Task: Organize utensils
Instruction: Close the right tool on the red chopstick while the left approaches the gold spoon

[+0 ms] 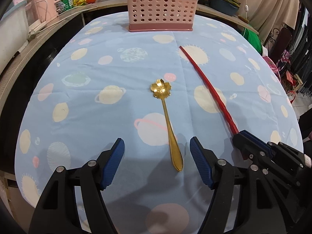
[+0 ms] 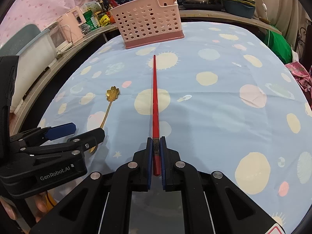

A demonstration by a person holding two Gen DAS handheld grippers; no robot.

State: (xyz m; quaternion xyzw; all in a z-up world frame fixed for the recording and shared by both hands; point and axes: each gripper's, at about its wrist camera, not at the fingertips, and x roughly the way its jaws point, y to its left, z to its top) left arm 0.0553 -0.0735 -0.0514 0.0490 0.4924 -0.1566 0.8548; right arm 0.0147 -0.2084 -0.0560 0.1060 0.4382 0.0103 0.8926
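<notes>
Utensils here are a gold metal spoon with a flower-shaped bowl (image 1: 167, 120) and a long red plastic chopstick (image 2: 155, 105), both lying on the blue planet-print tablecloth (image 1: 97, 78). The right gripper (image 2: 156, 148) is clamped on the chopstick's thick near end, probably so the tip can be steered toward the pink perforated plastic utensil holder (image 1: 160, 5) standing upright at the table's far edge. The left gripper (image 1: 157, 146) has its jaws apart, straddling the spoon's handle end without touching it, apparently ready to close on it.
</notes>
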